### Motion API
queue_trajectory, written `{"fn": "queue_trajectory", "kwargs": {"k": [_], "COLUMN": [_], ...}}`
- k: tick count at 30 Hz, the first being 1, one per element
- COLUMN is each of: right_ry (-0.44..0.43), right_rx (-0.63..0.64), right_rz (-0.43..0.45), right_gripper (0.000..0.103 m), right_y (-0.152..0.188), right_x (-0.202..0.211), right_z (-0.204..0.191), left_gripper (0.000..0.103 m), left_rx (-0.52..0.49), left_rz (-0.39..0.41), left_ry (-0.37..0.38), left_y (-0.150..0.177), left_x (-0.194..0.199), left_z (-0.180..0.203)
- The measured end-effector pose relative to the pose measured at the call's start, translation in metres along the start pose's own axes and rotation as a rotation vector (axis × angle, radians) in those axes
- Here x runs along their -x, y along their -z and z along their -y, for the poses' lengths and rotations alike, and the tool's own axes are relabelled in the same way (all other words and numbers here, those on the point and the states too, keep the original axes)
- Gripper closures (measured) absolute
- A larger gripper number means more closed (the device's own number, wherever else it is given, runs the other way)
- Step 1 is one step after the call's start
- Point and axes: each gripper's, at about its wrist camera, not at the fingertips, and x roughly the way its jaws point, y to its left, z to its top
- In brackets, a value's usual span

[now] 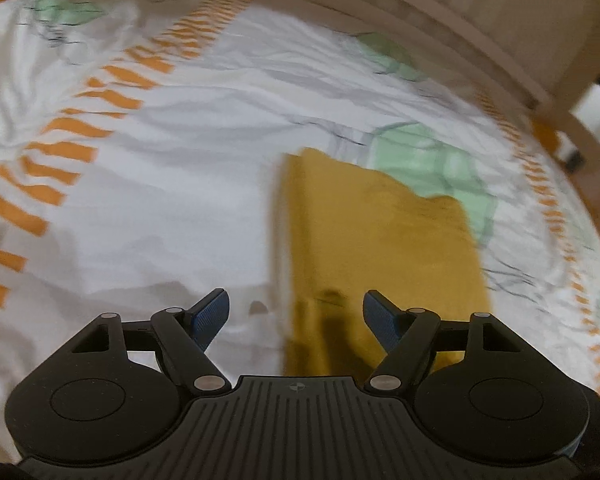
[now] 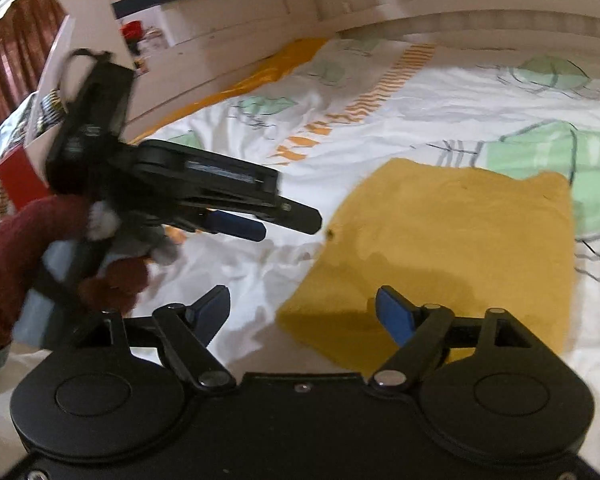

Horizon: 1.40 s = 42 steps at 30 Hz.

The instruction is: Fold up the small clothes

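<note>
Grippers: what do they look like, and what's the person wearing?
Both are matte black: two round discs flank a ribbed centre plate, and silver-pinned linkage arms carry blue textured pads. The left gripper, seen side-on from the right wrist view, is a slim black body. The left hand wears a dark red knit sleeve.

The yellow garment is soft, matt cloth with a slightly napped look, lying on a crumpled printed cotton-like sheet, while both grippers are matt black plastic (blue textured pads, shiny metal pivot pins) and the sleeve is ribbed knit.
</note>
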Motion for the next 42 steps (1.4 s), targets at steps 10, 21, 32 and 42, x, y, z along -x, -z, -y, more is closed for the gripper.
{"fn": "queue_trajectory", "kwargs": {"k": [10,21,32,42], "right_ry": [0.075,0.087,0.085,0.095], "right_rx": [-0.042,-0.104,-0.15,-0.144], "right_rz": [0.012,0.04,0.046,0.049], "right_gripper": [0.021,0.017,0.017,0.017], "right_y": [0.024,0.031,0.037,0.039], "right_x": [0.031,0.044,0.045,0.047], "right_z": [0.024,0.037,0.047,0.047], "left_gripper": [0.036,0.052,0.052,0.084], "left_rx": [-0.148,-0.221,-0.242,-0.144], "left_rz": [-0.085,-0.029,0.007,-0.025], "left_ry": [0.072,0.029,-0.03,0.051], "left_y": [0.028,0.039,0.043,0.041], "left_x": [-0.011,-0.018,-0.006,-0.02], "left_z": [0.032,0.048,0.05,0.044]}}
